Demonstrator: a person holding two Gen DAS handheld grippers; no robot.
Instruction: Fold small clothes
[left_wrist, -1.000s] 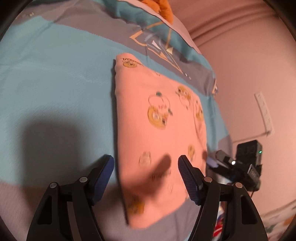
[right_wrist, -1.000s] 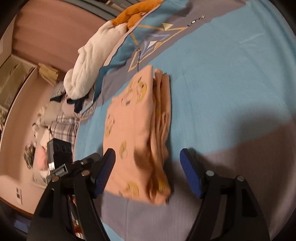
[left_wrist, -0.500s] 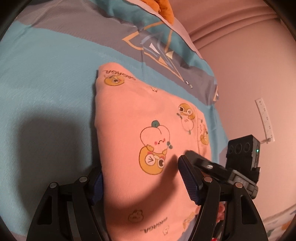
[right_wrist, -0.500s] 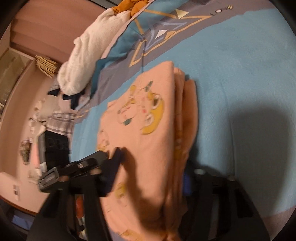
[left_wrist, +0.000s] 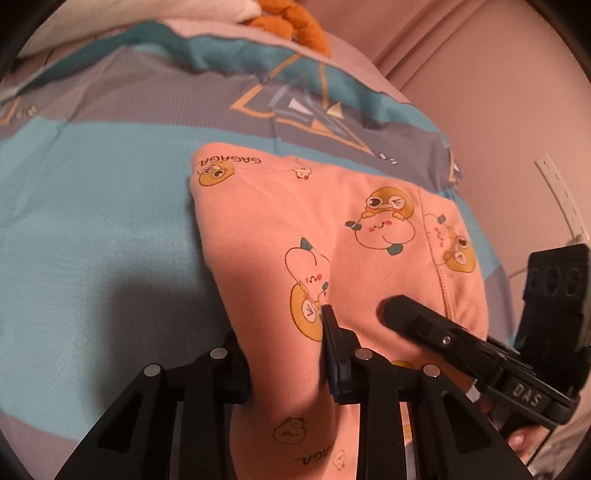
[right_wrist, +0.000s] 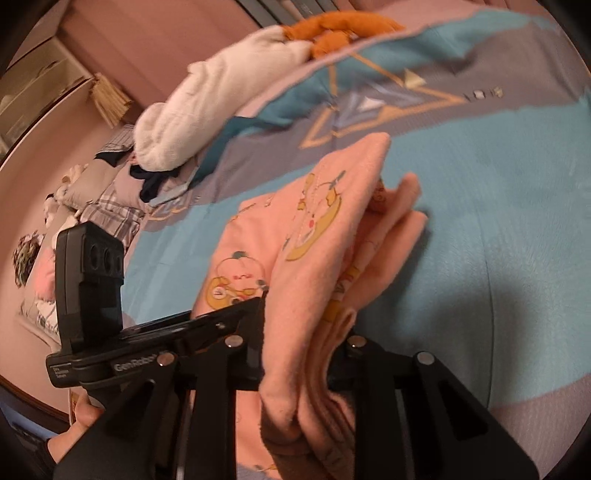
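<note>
Low in both frames, left claw (left_wrist: 286, 354) and right claw (right_wrist: 301, 356), jaws just closed, each pinch the folded garment (left_wrist: 332, 236) near edge, apparently to lift it off the bed (left_wrist: 92, 221).

We see a folded peach-pink garment (left_wrist: 295, 229) printed with cartoon peaches and ducks and "GAGAGA" lettering. It lies in stacked layers on the blue-and-grey bedspread (left_wrist: 92, 206), its near end bunched and lifted.
</note>
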